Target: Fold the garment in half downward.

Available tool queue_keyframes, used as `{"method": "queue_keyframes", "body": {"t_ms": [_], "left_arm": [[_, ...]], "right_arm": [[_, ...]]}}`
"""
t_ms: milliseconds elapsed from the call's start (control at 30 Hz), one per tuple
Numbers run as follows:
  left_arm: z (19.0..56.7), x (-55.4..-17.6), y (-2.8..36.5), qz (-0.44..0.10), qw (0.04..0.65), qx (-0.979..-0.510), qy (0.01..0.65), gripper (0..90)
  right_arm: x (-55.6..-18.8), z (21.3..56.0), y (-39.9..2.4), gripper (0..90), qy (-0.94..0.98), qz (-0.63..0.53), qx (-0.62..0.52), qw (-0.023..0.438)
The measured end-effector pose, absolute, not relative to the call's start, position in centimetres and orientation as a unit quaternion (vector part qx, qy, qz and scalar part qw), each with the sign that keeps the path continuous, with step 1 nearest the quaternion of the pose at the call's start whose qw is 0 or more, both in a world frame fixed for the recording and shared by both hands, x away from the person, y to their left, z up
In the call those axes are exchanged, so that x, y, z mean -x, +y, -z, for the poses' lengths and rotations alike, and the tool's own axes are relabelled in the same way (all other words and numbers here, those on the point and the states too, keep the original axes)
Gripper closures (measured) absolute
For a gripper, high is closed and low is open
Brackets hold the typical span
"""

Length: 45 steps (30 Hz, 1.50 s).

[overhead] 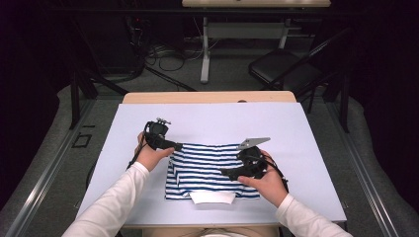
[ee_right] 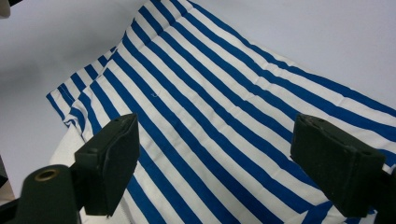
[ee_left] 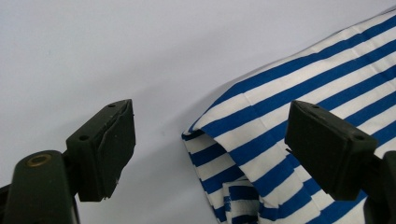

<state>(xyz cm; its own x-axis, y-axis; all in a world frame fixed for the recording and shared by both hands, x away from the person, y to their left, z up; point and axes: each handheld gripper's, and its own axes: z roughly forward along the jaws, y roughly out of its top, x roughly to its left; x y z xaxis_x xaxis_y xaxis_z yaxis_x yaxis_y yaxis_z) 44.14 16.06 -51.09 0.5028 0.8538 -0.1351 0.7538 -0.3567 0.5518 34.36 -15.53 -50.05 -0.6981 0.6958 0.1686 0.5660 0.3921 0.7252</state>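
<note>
A: While both grippers stand apart and empty, where's the cloth?

B: The striped shirt point(overhead: 210, 170) lies folded on the bench point(overhead: 123, 143). Its corner sits between the left gripper point(ee_left: 210, 144) jaws, untouched; the right gripper point(ee_right: 212, 163) hovers just over its middle.

A: Best move?

B: Probably pinch every layer at the edge, low and square.

A: Anything unclear?

B: The white collar point(overhead: 212, 198) nearest the person is tucked; layers underneath are hidden.

Blue-and-white striped cloth point(overhead: 210, 170), folded into a rough rectangle and lying flat between left tongs point(overhead: 177, 146) and right tongs point(overhead: 226, 173). One folded corner point(ee_left: 189, 134) just ahead of the left tongs' open jaws, layers slightly parted. White edge piece point(overhead: 212, 198) tucked under the near side, beside the right tongs.
</note>
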Motion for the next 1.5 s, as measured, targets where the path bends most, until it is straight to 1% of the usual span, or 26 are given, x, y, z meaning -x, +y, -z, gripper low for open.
{"method": "queue_keyframes", "body": {"t_ms": [233, 333, 700, 833, 933, 1067, 1267, 1400, 1500], "left_arm": [[51.6, -44.7, 16.0, -0.093, 0.272, -0.822, 0.492, 19.2], [51.9, -44.9, 15.9, -0.093, 0.272, -0.821, 0.492, 23.4], [52.7, -45.4, 15.7, -0.090, 0.258, -0.826, 0.492, 32.5], [52.9, -45.5, 15.4, -0.086, 0.255, -0.829, 0.490, 37.6], [53.0, -45.6, 15.3, -0.080, 0.257, -0.832, 0.486, 44.6], [53.1, -45.7, 15.3, -0.070, 0.259, -0.831, 0.488, 51.1], [53.4, -45.8, 15.3, -0.064, 0.256, -0.832, 0.488, 56.9], [53.4, -45.7, 15.2, -0.068, 0.256, -0.835, 0.483, 64.3], [53.4, -45.7, 15.2, -0.070, 0.257, -0.835, 0.482, 67.9]], "right_arm": [[-34.4, 50.1, -15.5, 16.2, 0.831, -0.400, -0.377, 0.081], [-34.4, 50.1, -15.5, 16.3, 0.832, -0.399, -0.377, 0.081], [-34.3, 50.1, -15.5, 17.1, 0.830, -0.401, -0.379, 0.083], [-34.3, 50.2, -15.5, 17.3, 0.830, -0.401, -0.379, 0.083], [-34.3, 50.4, -15.5, 17.6, 0.830, -0.401, -0.380, 0.082], [-34.3, 50.4, -15.5, 17.8, 0.831, -0.399, -0.379, 0.082], [-34.3, 50.4, -15.5, 18.2, 0.830, -0.400, -0.379, 0.082], [-34.3, 50.5, -15.4, 18.5, 0.830, -0.400, -0.381, 0.080], [-34.3, 50.5, -15.4, 18.8, 0.830, -0.400, -0.381, 0.078]]}}
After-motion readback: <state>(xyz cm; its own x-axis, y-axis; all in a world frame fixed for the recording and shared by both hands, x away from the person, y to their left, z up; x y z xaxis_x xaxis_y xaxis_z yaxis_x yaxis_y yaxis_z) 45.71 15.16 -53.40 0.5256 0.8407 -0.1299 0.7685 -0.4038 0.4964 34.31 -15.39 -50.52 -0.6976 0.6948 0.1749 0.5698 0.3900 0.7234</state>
